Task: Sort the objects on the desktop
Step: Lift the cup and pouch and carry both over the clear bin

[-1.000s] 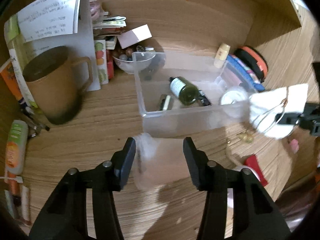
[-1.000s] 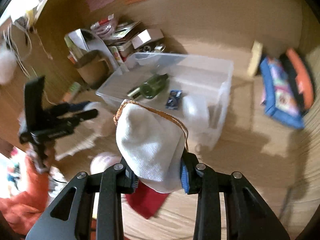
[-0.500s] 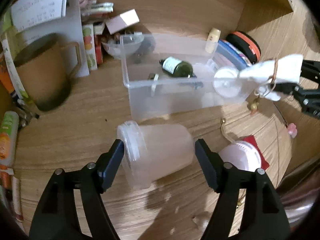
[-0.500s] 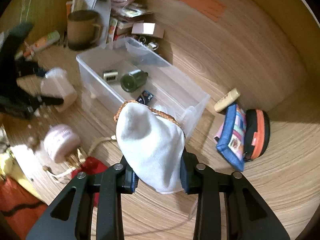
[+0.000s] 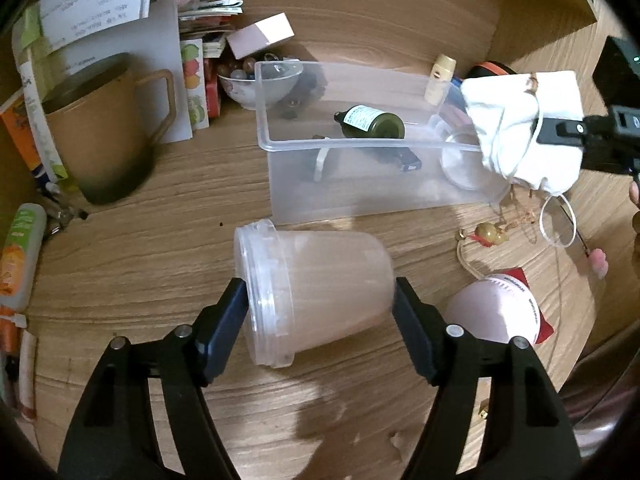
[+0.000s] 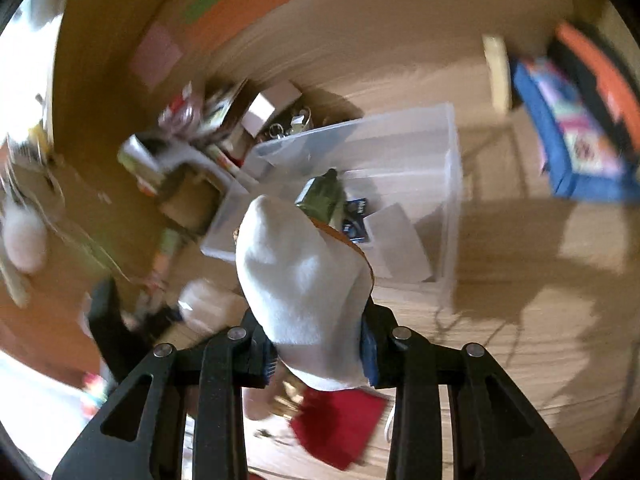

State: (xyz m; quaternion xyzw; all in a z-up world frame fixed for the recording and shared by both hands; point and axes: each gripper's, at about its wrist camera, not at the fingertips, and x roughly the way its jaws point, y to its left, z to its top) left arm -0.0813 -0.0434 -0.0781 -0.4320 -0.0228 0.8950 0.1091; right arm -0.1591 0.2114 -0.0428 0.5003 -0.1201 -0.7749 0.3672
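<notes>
White cloth pouch (image 6: 304,292), clamped in right gripper (image 6: 316,350), above the clear bin's (image 5: 280,148) near corner: carry further over the opening before release, so trailing cord clears the rim. Frosted tub (image 5: 316,292), on its side between wide-spread fingers of left gripper (image 5: 320,312); contact uncertain. Beyond: green bottle (image 5: 372,122) in bin. Wood-grain desk (image 5: 160,240), cluttered; wooden back panel.

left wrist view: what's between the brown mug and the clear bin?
Bare wood desk in front. Farther back, a white bowl of beads sits between brown mug and clear bin, touching the bin's corner.
</notes>
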